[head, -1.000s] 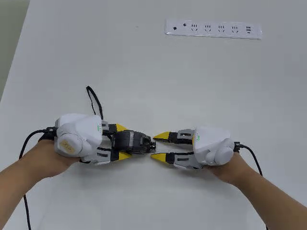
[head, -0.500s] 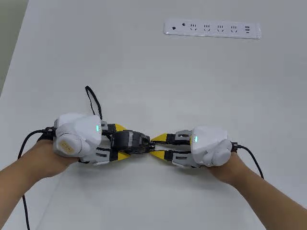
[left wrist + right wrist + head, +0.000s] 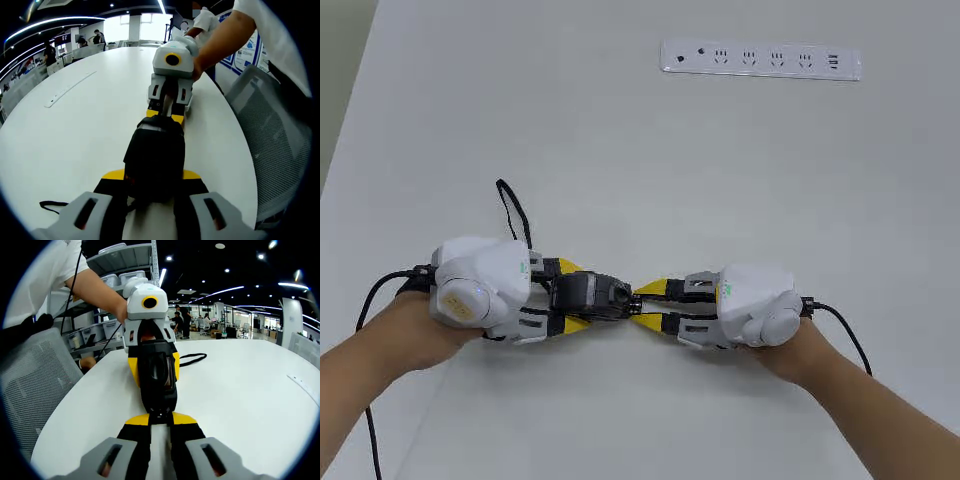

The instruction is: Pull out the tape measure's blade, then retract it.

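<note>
fingers (image 3: 114, 175) of the left gripper (image 3: 575, 296) are part open, clamping the black tape measure (image 3: 592, 295) by its sides. right gripper (image 3: 645, 304) fingers (image 3: 142, 432) are nearly together, pinching the blade tip (image 3: 159, 414) at the case's mouth. bare white table (image 3: 720, 180) lies all round; the power strip (image 3: 760, 60) sits well apart by the far edge.

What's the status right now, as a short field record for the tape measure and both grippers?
tape measure: black case, between the two grippers, over the white table
left gripper: shut on tape measure
right gripper: shut on blade tip at the case mouth
pull: not yet drawn out
also there: power strip, far side
</note>
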### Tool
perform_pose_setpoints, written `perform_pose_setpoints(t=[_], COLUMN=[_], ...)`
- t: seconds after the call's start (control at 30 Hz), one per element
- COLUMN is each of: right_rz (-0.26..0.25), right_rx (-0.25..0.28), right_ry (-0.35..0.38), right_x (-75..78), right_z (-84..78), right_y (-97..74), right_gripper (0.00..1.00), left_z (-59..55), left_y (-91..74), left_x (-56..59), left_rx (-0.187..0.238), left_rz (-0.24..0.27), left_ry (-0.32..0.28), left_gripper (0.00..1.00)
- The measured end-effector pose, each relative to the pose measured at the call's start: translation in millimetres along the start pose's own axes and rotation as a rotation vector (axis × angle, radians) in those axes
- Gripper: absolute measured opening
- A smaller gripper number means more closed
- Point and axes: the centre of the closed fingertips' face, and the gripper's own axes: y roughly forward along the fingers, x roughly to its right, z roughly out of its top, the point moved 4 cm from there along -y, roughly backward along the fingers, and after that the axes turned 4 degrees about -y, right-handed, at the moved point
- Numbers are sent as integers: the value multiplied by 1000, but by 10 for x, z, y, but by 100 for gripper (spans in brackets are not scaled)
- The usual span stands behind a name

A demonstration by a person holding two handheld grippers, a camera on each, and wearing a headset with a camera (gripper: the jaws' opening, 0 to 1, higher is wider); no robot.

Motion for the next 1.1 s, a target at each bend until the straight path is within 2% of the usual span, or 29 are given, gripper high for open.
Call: perform_pose_setpoints(t=[0.53,1.1], right_rz=[-18,-7], right_rx=[0,-3], right_ry=[8,-4], right_x=[-24,-25], right_z=[-5,-13], right_y=[-1,-31], right_gripper=[12,11], left_z=[-2,8], left_y=[-1,-5], left_x=[1,9], left_rx=[3,6], left_rz=[-7,-9], left_ry=[5,1], left_gripper=[31,31])
